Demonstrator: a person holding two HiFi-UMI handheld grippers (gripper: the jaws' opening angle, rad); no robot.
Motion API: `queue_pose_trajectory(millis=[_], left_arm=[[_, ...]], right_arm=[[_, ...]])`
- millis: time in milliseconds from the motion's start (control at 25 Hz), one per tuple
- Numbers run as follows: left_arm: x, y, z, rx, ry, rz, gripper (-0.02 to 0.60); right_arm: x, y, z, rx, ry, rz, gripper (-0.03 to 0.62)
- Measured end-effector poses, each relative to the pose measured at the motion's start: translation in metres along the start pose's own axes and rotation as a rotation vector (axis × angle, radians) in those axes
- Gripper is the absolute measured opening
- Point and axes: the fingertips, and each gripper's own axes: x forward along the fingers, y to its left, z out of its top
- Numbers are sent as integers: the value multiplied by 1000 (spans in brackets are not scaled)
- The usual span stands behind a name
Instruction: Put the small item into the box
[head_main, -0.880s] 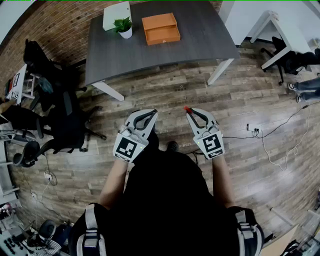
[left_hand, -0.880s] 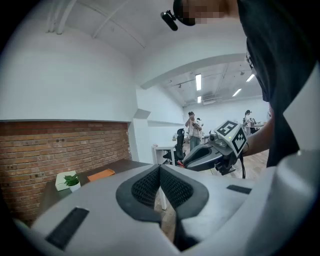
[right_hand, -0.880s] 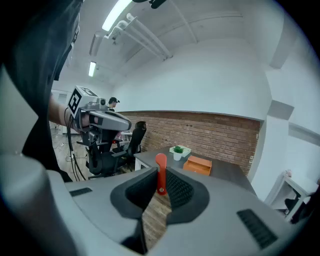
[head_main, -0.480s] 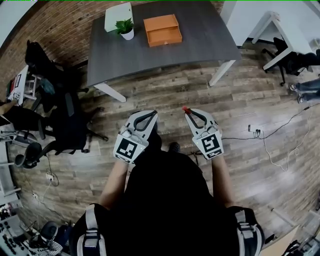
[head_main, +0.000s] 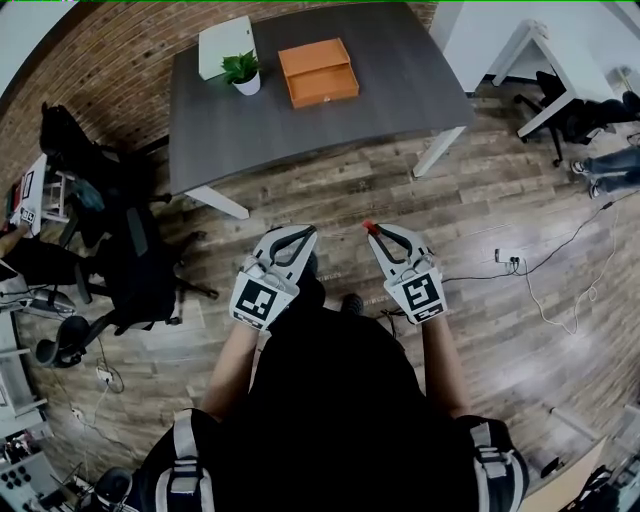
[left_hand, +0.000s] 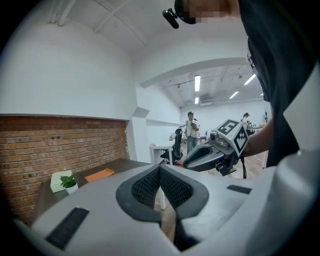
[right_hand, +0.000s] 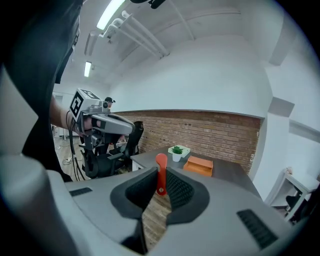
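No words, numbers or brand names can be read in any view. The only sign-like marks are black-and-white square patterns, low in the centre of the head view, on the cube of the left gripper (head_main: 306, 231) and of the right gripper (head_main: 370, 228). They carry no letters or digits.

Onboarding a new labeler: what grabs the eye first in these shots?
The small red item stands out first, pinched between the jaws of the right gripper near the middle of the head view. Next comes the bright orange box on the dark table ahead, right beside a potted plant. The left gripper is shut on nothing.
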Motion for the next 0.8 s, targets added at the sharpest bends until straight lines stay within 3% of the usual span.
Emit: queue_pose_trajectory(millis=[800], left_arm=[[28, 142, -18, -5, -30, -140, 23]], right_arm=[[120, -27, 40, -2, 62, -119, 66]])
